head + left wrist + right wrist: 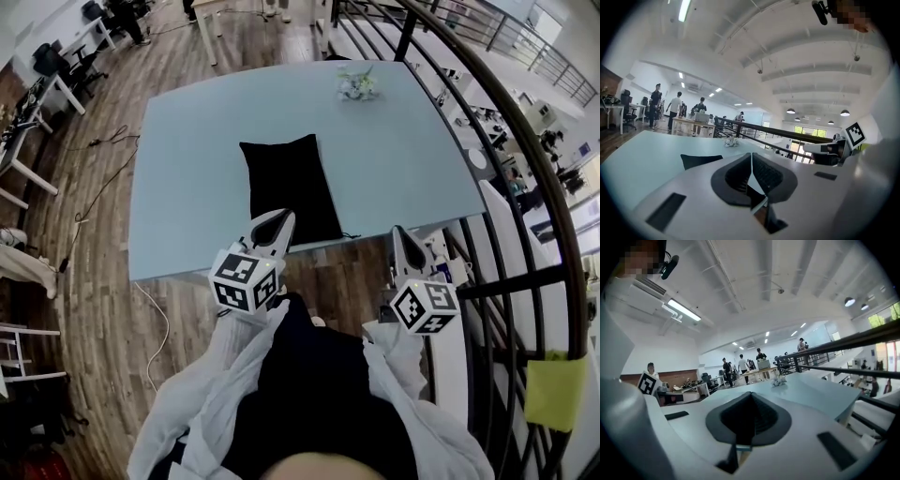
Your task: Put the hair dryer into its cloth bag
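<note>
A black cloth bag (pixel 289 187) lies flat on the light blue table (pixel 187 187), near its front edge; in the left gripper view the bag (pixel 701 160) shows just past the jaws. No hair dryer shows in any view. My left gripper (pixel 281 221) hovers over the bag's near end, raised off the table, jaws shut with nothing between them (pixel 751 159). My right gripper (pixel 400 234) hangs at the table's front right corner, also shut and holding nothing (pixel 751 397). Both point nearly level across the table.
A small white crumpled thing (pixel 357 84) lies at the table's far side. A black curved railing (pixel 506 122) runs close along the right. Wooden floor, cables and desks lie to the left. People stand at a far desk (pixel 675 110).
</note>
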Action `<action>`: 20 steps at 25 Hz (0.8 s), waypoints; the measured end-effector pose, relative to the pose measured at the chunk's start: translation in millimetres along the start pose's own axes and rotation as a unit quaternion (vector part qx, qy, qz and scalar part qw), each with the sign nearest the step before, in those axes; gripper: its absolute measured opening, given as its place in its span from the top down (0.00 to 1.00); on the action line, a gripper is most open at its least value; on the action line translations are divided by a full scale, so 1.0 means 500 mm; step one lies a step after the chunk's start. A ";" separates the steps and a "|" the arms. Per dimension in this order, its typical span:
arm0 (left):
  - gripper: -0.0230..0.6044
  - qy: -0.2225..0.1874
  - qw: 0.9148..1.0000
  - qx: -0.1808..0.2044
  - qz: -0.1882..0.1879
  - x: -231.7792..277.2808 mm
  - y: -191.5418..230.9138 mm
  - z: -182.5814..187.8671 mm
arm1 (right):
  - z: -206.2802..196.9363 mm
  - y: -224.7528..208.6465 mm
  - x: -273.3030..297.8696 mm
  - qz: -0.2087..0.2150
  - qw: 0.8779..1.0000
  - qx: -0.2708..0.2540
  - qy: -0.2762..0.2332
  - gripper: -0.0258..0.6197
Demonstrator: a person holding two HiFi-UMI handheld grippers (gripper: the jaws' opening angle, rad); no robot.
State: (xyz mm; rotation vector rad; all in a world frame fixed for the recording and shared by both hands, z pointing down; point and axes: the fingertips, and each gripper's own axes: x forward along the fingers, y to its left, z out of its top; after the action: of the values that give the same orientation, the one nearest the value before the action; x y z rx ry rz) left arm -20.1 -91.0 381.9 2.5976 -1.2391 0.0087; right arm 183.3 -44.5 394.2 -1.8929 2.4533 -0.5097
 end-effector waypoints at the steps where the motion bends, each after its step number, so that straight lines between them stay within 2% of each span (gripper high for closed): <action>1: 0.93 0.003 1.000 0.004 -0.002 0.002 -0.005 -0.004 | -0.006 -0.003 -0.001 -0.001 1.000 -0.001 0.004 0.95; 8: 0.94 0.027 0.999 0.020 -0.015 0.014 -0.021 -0.032 | -0.030 -0.033 -0.011 -0.025 0.999 -0.017 0.023 0.95; 15: 0.94 0.030 0.999 0.025 -0.034 0.021 -0.042 -0.045 | -0.045 -0.035 -0.015 -0.024 0.999 -0.022 0.036 0.95; 20: 0.94 0.037 0.999 0.021 -0.030 0.011 -0.040 -0.064 | -0.063 -0.032 -0.021 -0.020 0.999 -0.015 0.043 0.95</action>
State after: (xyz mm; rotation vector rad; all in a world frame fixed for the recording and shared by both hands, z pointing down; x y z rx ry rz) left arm 2.2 -75.5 408.6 2.6438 -1.1481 0.1191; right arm 194.9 -30.1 426.1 -1.9765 2.4922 -0.5699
